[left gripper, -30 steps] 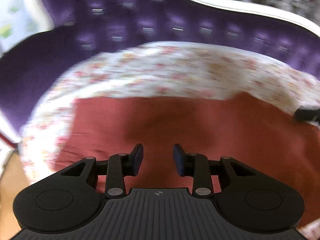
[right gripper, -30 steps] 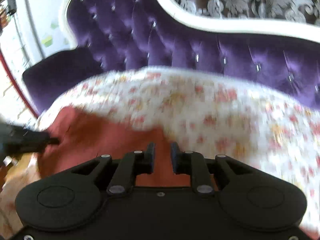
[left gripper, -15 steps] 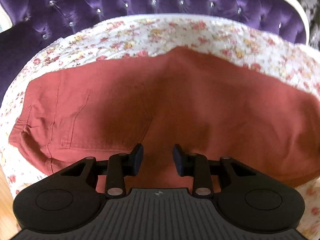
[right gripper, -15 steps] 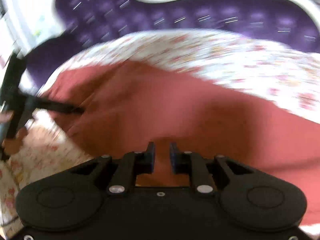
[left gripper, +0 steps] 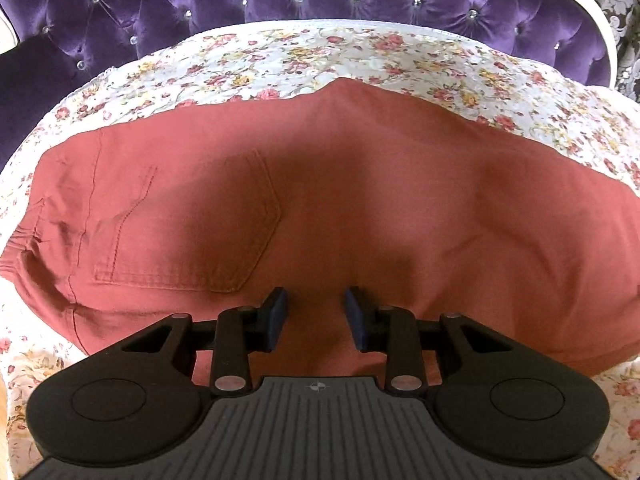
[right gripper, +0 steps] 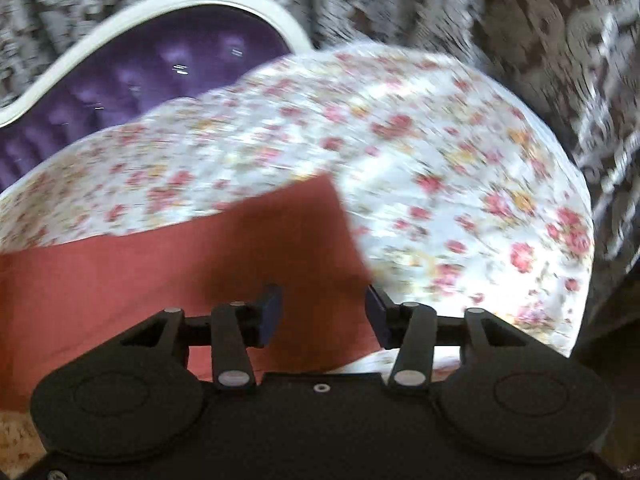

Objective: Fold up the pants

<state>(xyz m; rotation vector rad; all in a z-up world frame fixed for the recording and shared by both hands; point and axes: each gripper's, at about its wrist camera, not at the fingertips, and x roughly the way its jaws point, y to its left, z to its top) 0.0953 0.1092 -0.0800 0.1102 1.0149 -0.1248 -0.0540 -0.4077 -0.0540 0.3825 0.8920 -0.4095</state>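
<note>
Below, the pants point(left gripper: 360, 200) lie under both parted, empty grippers, left gripper point(left gripper: 316, 316) and just-widened right gripper point(right gripper: 324, 312).

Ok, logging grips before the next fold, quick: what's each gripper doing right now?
Left gripper: open, nothing held, above the rust-red cotton pants.
Right gripper: open, jaws have just been opening, nothing gripped, over the pants' leg end.

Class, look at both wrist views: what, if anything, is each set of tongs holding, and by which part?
Nothing is held. Left tongs and right tongs stand open above the red pants.
</note>
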